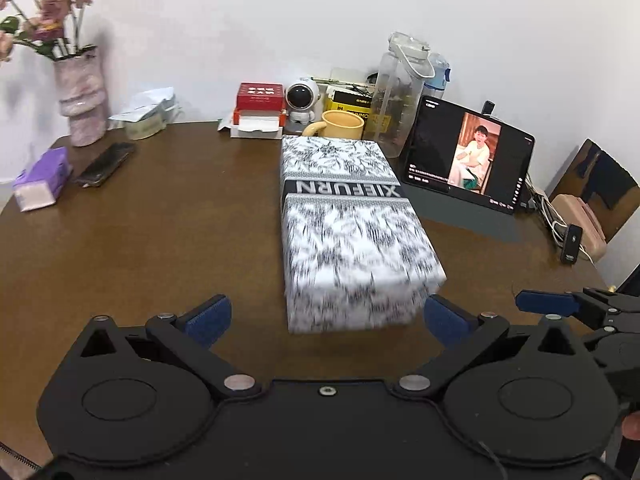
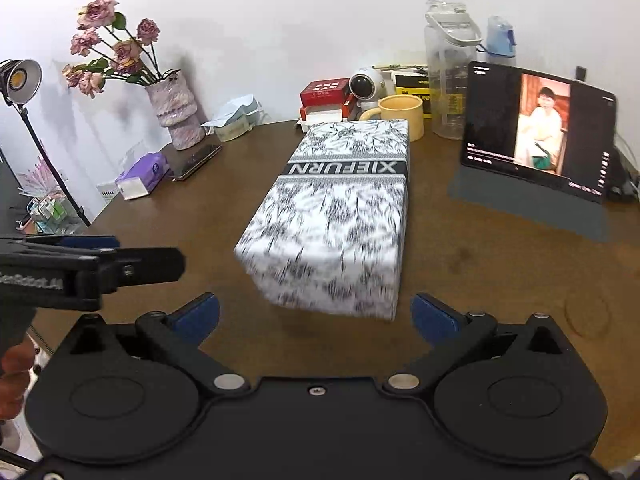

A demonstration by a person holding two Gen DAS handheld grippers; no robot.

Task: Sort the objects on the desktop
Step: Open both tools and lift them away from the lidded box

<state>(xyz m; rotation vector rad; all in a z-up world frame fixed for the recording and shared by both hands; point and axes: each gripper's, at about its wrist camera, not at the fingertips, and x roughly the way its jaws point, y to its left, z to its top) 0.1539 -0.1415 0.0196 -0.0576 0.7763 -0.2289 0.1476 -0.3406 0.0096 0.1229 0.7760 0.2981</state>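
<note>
A long white box [image 1: 344, 220] [image 2: 340, 208] with a black leaf print and a dark band reading XIEFURN lies lengthwise on the brown table [image 1: 160, 240]. My left gripper [image 1: 328, 306] is open, its blue pads [image 1: 208, 320] flanking the box's near end; the right-hand pad is close to the box's near corner. My right gripper [image 2: 316, 308] is also open, just short of the same end. Each gripper shows in the other's view: the right gripper [image 1: 560, 308] at the right edge, the left gripper [image 2: 100, 264] at the left.
Along the back wall stand a vase [image 1: 82, 100], a red box [image 1: 260, 96], an astronaut figure [image 1: 302, 100], a yellow mug [image 1: 342, 124] and a clear bottle [image 1: 400, 92]. A lit tablet [image 1: 468, 156] is propped at the right. A purple tissue pack [image 1: 40, 184] and a phone [image 1: 106, 164] lie at the left.
</note>
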